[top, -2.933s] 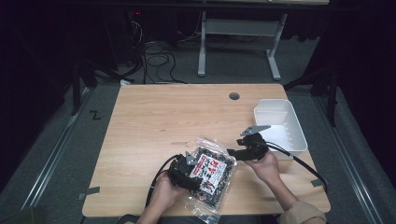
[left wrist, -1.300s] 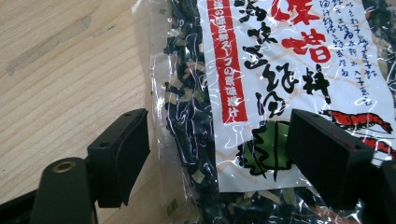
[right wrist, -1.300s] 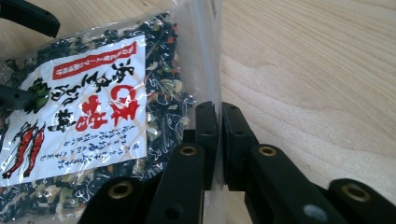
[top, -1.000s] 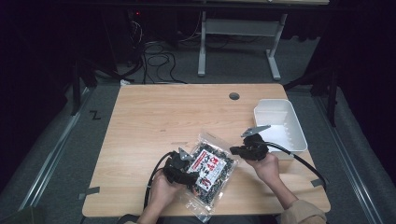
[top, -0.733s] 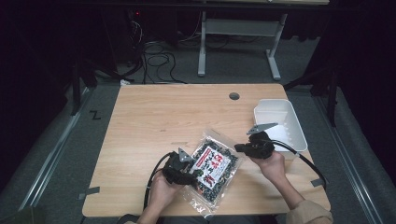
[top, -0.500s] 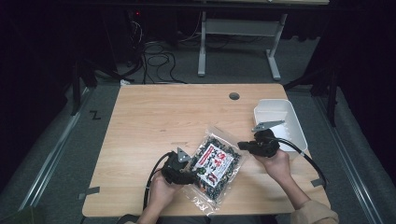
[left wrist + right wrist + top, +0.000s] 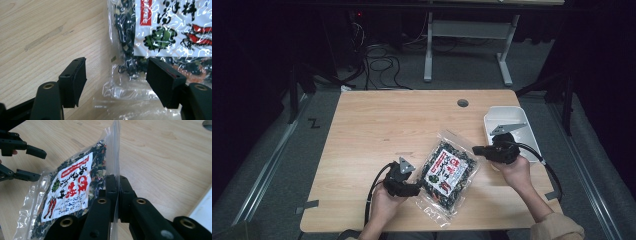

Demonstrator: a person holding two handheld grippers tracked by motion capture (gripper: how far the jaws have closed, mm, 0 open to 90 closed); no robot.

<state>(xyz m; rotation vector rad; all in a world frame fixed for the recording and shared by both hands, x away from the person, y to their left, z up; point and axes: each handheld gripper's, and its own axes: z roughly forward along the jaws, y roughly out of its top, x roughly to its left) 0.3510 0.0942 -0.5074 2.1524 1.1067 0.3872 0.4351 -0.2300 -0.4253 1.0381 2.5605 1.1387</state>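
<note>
Evidently light and limp, the bag [image 7: 448, 175] is pinched by its clear edge in the right gripper [image 7: 117, 183]; the left gripper [image 7: 116, 73] is held open.

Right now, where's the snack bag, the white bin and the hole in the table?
Snack bag [image 7: 447, 172], high view, printed label.
White bin [image 7: 526, 134], high view, right wall.
Table hole [image 7: 462, 103], high view, its centre.

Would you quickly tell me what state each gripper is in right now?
Left gripper: open, with the snack bag edge between its jaws, not pinched.
Right gripper: shut on the snack bag's clear edge.
</note>
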